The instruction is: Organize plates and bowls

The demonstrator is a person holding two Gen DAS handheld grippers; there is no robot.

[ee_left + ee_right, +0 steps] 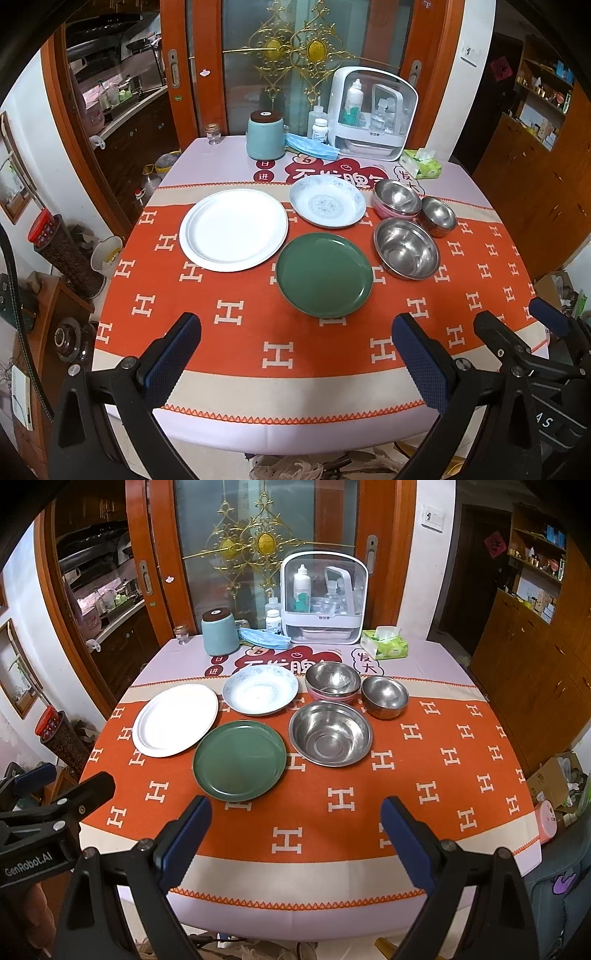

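On the orange cloth lie a white plate (233,229) (175,719), a green plate (324,274) (239,760) and a blue-patterned plate (327,205) (260,689). To their right stand a large steel bowl (406,248) (330,733), a small steel bowl (438,215) (385,696) and a steel bowl nested on a pink bowl (397,199) (332,681). My left gripper (295,325) is open and empty above the table's near edge. My right gripper (295,808) is open and empty beside it, near the front edge.
At the table's back stand a teal canister (265,134) (219,633), a white storage box with bottles (373,114) (323,598), a blue mask (312,147), a tissue pack (423,164) (384,642) and a small glass jar (213,133). Wooden doors and cabinets surround the table.
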